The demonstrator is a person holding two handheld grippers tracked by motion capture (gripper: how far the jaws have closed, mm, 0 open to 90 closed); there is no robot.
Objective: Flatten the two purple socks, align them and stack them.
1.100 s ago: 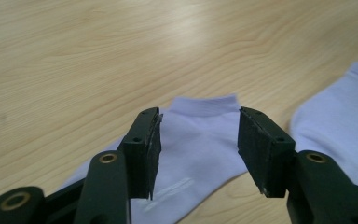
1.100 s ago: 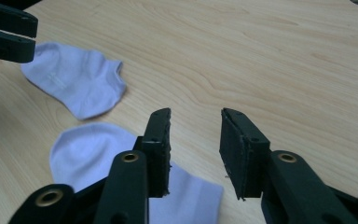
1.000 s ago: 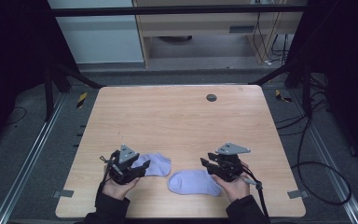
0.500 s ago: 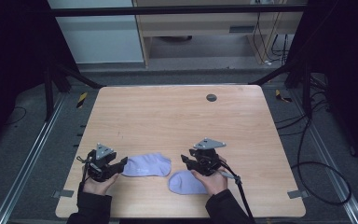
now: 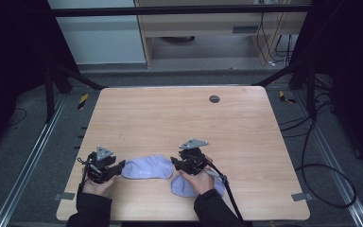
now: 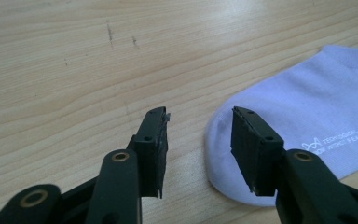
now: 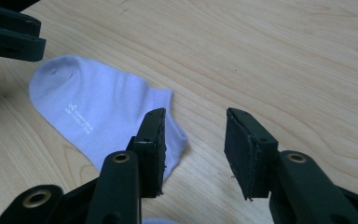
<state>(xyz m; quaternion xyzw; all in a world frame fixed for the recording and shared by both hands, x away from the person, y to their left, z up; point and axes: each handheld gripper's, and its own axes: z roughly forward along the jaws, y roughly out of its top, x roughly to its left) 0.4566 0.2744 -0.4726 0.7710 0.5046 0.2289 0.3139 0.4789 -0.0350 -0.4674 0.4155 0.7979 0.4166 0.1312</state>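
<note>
Both hands have shifted toward the table's left edge since the earlier frames. Left gripper (image 5: 119, 168) now sits at the toe end of the upper sock (image 5: 147, 167); its jaws have just been closing and stand partly open, toe of the sock (image 6: 303, 140) just beside the right jaw, nothing pinched between the pads. Right gripper (image 5: 175, 164) sits at the opposite, cuff end of that sock, jaws about half open with bare table (image 7: 279, 56) between them, holding nothing; the cuff (image 7: 175, 135) lies under its left jaw. Second sock (image 5: 183, 187) lies just nearer the person, partly under the right hand (image 5: 199, 178).
</note>
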